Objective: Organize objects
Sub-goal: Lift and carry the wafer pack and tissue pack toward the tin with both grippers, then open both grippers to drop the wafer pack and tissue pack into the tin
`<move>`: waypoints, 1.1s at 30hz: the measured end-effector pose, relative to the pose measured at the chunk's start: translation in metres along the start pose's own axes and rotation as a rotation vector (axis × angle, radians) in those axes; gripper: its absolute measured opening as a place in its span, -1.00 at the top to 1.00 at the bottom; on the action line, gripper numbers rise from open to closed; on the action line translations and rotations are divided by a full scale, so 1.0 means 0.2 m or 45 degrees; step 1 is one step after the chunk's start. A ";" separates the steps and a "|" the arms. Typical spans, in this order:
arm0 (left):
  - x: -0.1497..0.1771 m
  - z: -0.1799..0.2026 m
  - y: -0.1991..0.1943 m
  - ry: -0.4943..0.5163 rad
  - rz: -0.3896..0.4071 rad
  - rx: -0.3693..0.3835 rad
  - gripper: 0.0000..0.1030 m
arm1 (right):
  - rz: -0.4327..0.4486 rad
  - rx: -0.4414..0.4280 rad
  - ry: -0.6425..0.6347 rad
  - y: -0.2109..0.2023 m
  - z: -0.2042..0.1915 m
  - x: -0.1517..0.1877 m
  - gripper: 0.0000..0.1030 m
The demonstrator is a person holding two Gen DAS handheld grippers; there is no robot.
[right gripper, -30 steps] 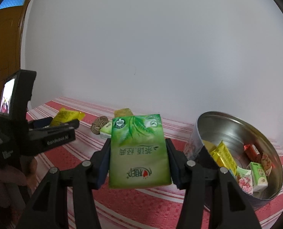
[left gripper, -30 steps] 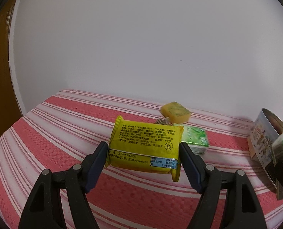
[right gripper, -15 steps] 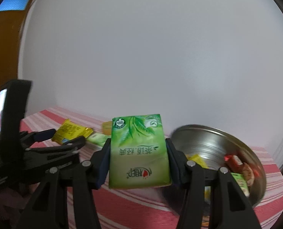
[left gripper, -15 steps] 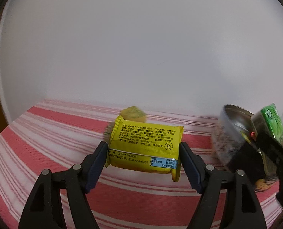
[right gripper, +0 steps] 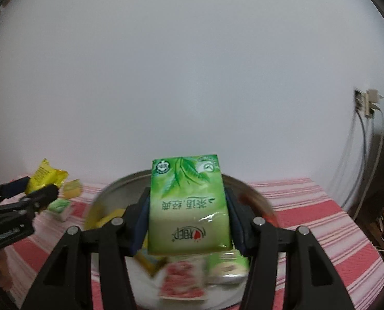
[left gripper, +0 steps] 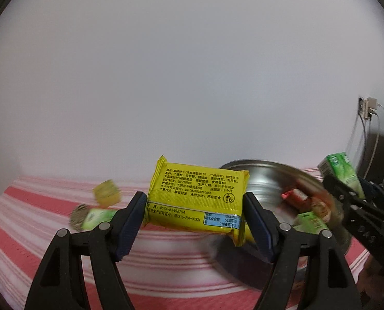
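My left gripper (left gripper: 194,222) is shut on a yellow snack packet (left gripper: 197,196), held above the striped cloth just left of a round metal tin (left gripper: 264,175). My right gripper (right gripper: 188,222) is shut on a green tissue pack (right gripper: 189,204), which hangs over the metal tin (right gripper: 119,183). In the tin lie several small packs, among them a red-and-white pack (right gripper: 181,279) and a green one (right gripper: 228,263). The right gripper with its green pack (left gripper: 341,173) shows at the right edge of the left wrist view, and the left gripper with the yellow packet (right gripper: 45,175) at the left of the right wrist view.
On the red-and-white striped cloth (left gripper: 36,206) left of the tin lie a small yellow pack (left gripper: 106,193), a green pack (left gripper: 98,217) and a round woven item (left gripper: 78,215). A white wall stands behind. A wall socket with cables (right gripper: 367,106) and dark furniture are on the right.
Both grippers have swung right, each keeping its pack. The tin, at the right edge before, now sits under the right gripper and beside the left one. The loose packs slid to the left.
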State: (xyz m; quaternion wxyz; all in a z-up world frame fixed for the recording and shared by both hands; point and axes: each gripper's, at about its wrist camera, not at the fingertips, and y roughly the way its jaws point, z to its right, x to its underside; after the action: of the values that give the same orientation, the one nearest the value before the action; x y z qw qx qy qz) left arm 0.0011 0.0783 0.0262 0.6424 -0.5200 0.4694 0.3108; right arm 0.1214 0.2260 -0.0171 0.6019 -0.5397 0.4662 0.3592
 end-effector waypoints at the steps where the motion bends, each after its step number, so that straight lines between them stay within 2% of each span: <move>1: -0.01 0.04 0.01 0.011 0.002 0.011 -0.50 | -0.004 0.021 0.012 0.00 0.04 0.00 -0.05; 11: -0.03 0.31 0.16 0.080 -0.062 0.064 -0.50 | -0.018 0.100 0.047 0.03 0.19 -0.02 -0.05; 16: -0.03 0.37 0.24 0.115 -0.125 0.058 -0.50 | -0.038 0.132 0.061 0.12 0.26 -0.03 -0.05; 20: -0.09 0.35 0.27 0.160 -0.128 0.079 -0.50 | -0.041 0.157 0.088 0.15 0.32 -0.03 -0.05; 25: -0.12 0.32 0.26 0.180 -0.135 0.055 -0.50 | -0.108 0.116 0.136 0.20 0.35 -0.01 -0.05; 30: -0.11 0.41 0.31 0.183 -0.212 0.052 -0.50 | -0.112 0.096 0.096 0.20 0.29 0.00 -0.05; 33: -0.08 0.43 0.36 0.181 -0.249 0.050 -0.50 | -0.116 0.087 0.110 0.24 0.35 -0.01 -0.05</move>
State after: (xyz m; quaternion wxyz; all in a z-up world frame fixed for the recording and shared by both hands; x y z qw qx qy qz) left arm -0.0444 0.1806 0.0165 0.6448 -0.5714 0.4668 0.1995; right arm 0.0884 0.3023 -0.0307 0.6150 -0.5545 0.4788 0.2916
